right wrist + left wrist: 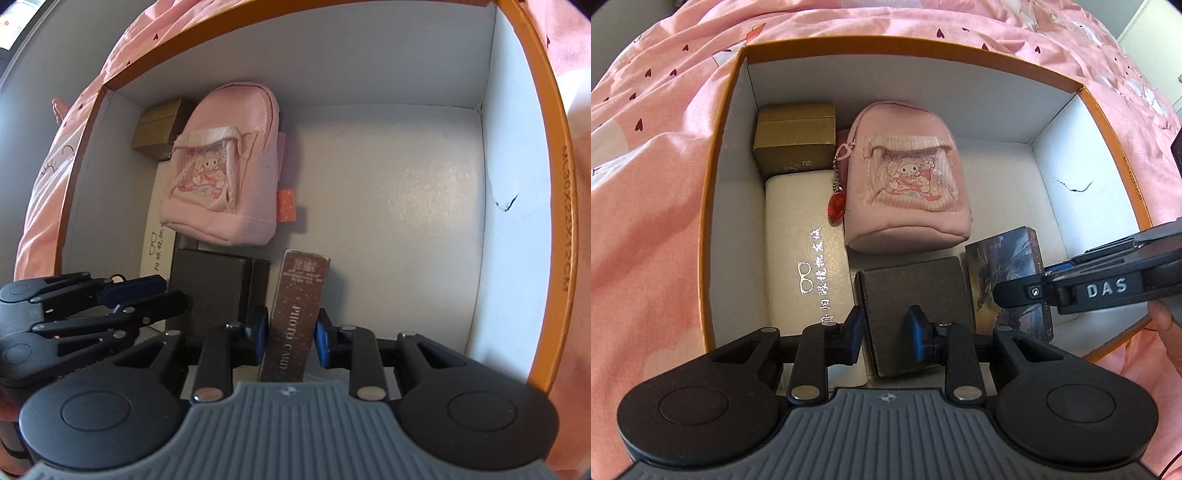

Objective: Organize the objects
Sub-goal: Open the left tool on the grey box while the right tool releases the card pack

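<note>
Left gripper (884, 332), nearest the lens, angled down into orange-rimmed storage box (724, 122); blue pads spread, one off the left edge of dark grey box (916, 295), the other over its top face, neither seen pressing it. Right gripper (290, 332) astride upright photo card box (295, 314), labelled "PHOTO CARD"; narrow gaps visible between pads and both faces, so no clear pinch. Card box standing on the white floor, just right of the dark grey box. Pink mini backpack (908, 177) near the middle, red pendant (837, 207) hanging from its zip. Gold carton (794, 144) in the far left corner; white glasses case (801, 251) lying along the left wall, between carton and near edge. Right half of the floor bare, small tear (1071, 186) in the right wall. Pink heart-print bedding (653, 166) around the storage box. Fingertip (1163, 317) at the right edge of the left wrist view.
</note>
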`<state>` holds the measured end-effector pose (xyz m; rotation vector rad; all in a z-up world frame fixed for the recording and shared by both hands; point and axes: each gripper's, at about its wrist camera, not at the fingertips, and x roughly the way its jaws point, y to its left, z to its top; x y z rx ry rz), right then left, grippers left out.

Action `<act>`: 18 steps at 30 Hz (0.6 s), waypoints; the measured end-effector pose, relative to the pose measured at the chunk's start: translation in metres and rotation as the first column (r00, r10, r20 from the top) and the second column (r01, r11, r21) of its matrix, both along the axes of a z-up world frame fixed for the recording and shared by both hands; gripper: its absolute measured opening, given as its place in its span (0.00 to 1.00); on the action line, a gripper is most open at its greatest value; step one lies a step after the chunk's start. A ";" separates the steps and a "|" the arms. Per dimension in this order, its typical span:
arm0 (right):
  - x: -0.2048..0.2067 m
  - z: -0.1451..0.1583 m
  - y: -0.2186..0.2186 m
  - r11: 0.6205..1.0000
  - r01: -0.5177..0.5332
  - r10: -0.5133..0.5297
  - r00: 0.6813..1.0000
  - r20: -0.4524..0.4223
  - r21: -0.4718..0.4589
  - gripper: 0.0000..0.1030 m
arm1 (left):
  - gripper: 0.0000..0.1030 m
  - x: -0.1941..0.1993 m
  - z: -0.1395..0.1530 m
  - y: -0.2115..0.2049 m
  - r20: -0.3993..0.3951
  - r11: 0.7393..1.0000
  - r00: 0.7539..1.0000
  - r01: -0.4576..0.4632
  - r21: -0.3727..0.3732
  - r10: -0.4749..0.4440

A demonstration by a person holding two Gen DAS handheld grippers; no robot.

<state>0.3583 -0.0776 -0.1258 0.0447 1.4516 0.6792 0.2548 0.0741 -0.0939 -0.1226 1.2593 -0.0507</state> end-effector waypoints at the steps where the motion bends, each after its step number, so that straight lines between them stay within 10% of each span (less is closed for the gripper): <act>1: -0.002 0.001 0.002 1.000 -0.013 0.013 1.000 0.018 -0.024 0.35 | 0.30 -0.001 0.002 0.000 0.006 1.000 1.000 -0.001 0.001 0.001; 9: -0.019 0.010 0.020 0.965 -0.124 0.162 0.974 0.156 -0.230 0.49 | 0.30 -0.010 0.018 0.003 0.051 1.000 0.999 0.007 -0.026 -0.006; 18: -0.019 0.004 0.020 0.967 -0.140 0.166 0.980 0.108 -0.215 0.47 | 0.30 -0.015 0.021 0.000 0.069 0.999 0.998 0.008 -0.046 -0.005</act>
